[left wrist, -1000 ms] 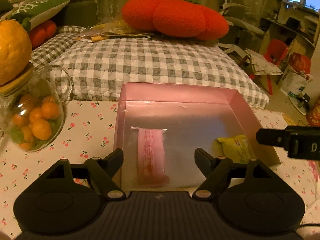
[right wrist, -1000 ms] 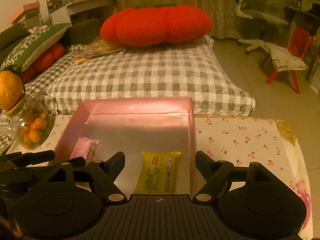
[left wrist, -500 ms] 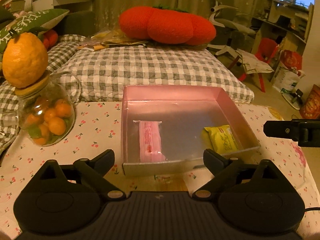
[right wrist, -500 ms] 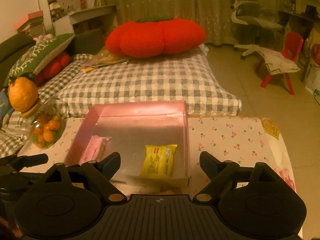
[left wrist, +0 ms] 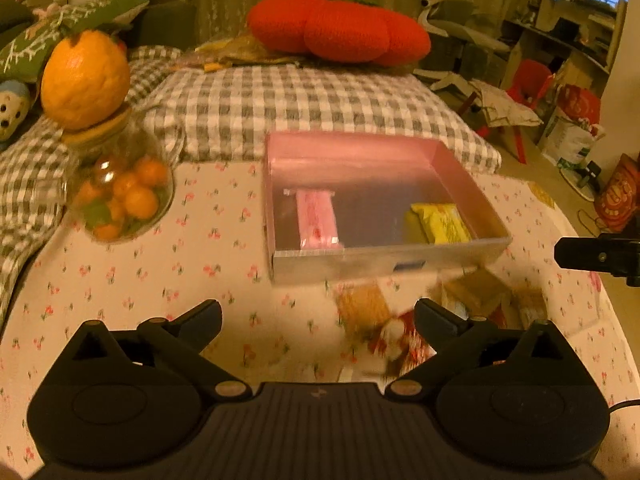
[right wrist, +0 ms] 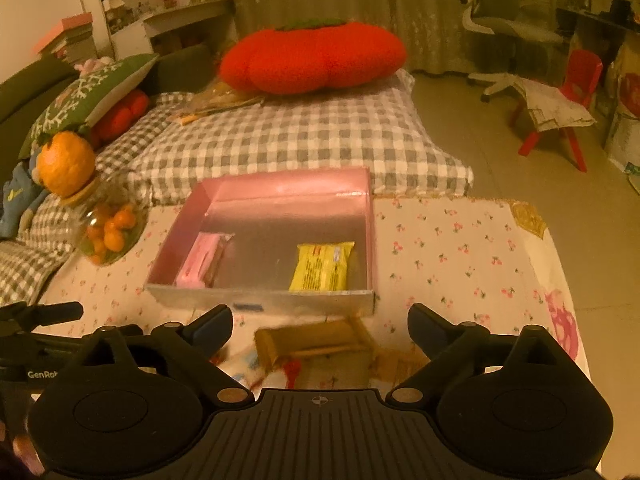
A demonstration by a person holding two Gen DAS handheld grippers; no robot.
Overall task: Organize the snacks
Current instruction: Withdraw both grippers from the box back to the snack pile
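**While spread wide over the cloth: both tongs empty, two snacks boxed**

While hanging over the cherry-print tablecloth (left wrist: 160, 260), shows the left gripper (left wrist: 318, 310) with jaws spread wide, just been opening, pads pressing on nothing. Leaves only cloth and blurred loose snacks (left wrist: 400, 328) visible through the gap, toward its 4 o'clock side. Shows the right gripper (right wrist: 320, 314) likewise: jaws far apart, just been opening, pinching nothing, with a tan packet of the loose pile seen beyond the gap.

Finds the pink box (left wrist: 384, 260) at 12 o'clock of both grippers, resting on the cloth, with the loose snacks just beside its near wall at 6 o'clock. Holds inside it the pink snack (left wrist: 316, 220) on the 9 o'clock side and the yellow snack (left wrist: 440, 224) on the 3 o'clock side, both flat and well apart. Puts the glass jar (left wrist: 120, 196) of small oranges at 9 o'clock of the box, with a large orange (left wrist: 84, 80) on its lid. Sets a red cushion (left wrist: 340, 32) at 12 o'clock, beyond the box, on checked bedding.
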